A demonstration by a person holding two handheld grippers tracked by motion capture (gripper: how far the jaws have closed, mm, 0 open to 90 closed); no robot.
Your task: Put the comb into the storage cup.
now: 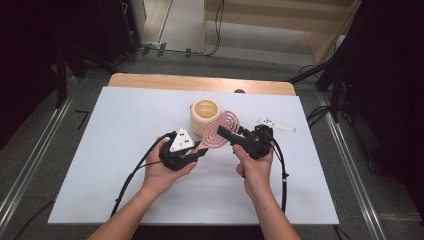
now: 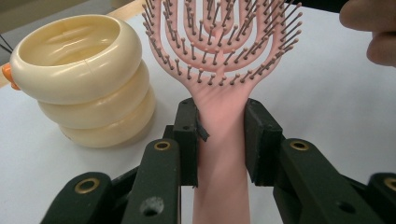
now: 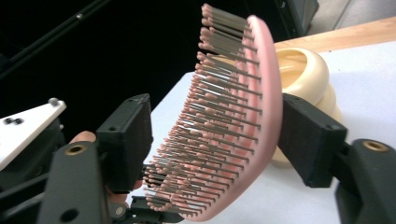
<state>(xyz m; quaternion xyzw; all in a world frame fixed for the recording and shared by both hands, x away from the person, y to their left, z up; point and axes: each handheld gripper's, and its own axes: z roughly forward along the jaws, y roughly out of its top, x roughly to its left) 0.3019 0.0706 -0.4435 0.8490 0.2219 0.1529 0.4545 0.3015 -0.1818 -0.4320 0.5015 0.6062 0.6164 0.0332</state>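
**Brush handoff looks sketchy imo — a few ways this goes sideways**

High view: person's left claw [image 1: 199, 152] is clamped on the handle of the pink plastic vented hairbrush with metal-looking pins [image 1: 224, 131], holding it up off the white table [image 1: 125, 165]. The brush head sits right next to the cream ribbed plastic cup made of stacked rings [image 1: 205, 116], prob touching or nearly, can't tell from up here. Right claw [image 1: 225, 132] comes in from the other side w/ its jaws around the head. Risk: any swing of the head and that cup gets knocked over, it's tall-ish and looks light.

Left gripper view: the pads [image 2: 187, 140] pinch the narrow neck of the hairbrush [image 2: 219, 126], jaws as tight as they go. The handle is smooth and the grip is low on it, so if the other claw pushes sideways the brush could pivot in the pinch. Cup [image 2: 77, 74] is just beside, to the left.

Right gripper view: jaws about half wide, straddling the brush head [image 3: 266, 112]; one pad sits against or v close to the smooth back, the other pad [image 3: 128, 140] faces the pin tips w/ a gap. Not a real grip yet afaict. Closing on the pins means a springy, slippery contact — pins bend and the head could squirt out or twist. And if the left lets go early, it drops on the table.
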